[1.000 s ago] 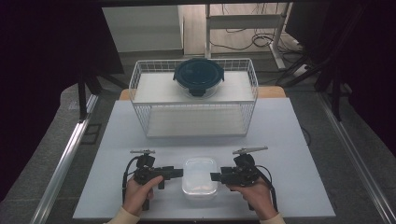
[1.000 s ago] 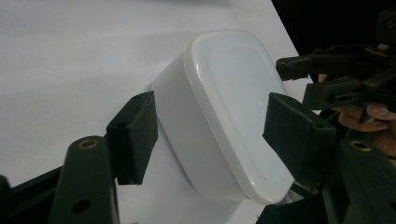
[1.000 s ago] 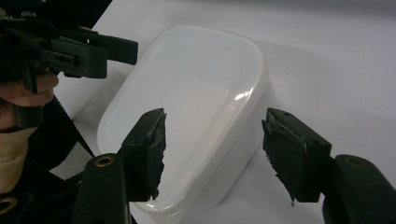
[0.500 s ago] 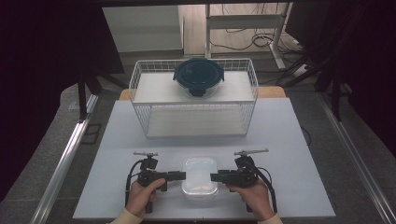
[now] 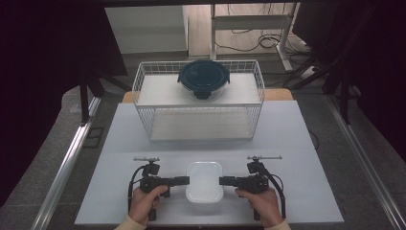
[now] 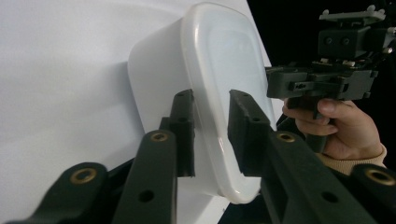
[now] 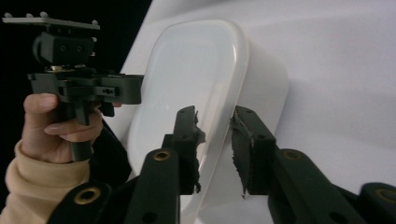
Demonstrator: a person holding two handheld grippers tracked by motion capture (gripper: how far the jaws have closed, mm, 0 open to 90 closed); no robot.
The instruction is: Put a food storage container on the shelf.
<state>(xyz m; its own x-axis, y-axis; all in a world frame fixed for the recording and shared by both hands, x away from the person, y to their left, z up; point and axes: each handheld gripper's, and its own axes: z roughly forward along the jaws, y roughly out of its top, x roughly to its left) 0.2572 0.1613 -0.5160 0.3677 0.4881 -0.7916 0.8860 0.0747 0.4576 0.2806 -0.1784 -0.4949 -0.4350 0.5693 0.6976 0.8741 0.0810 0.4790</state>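
Translucent white rounded-rectangular plastic container w/ lid sits on the white bench, near front edge, centred btw both hands. Left tool comes in level from the container's left side, right tool from its right, both pointing inward at each other. Left gripper view: jaws straddle the lid rim of the container, one pad above the lid, one below the rim on the wall side; jaws have just been closing, pads look right at the rim but a sliver of gap may remain, so can't confirm a firm clamp. Right gripper view: same setup on the opposite rim, jaws have just been closing w/ rim btw them, small gap visible at the pads, not pressing yet. Container flat on bench, lid on. At the back: white wire rack basket w/ round dark-blue-lidded glass container on its top shelf, well apart from the tools.
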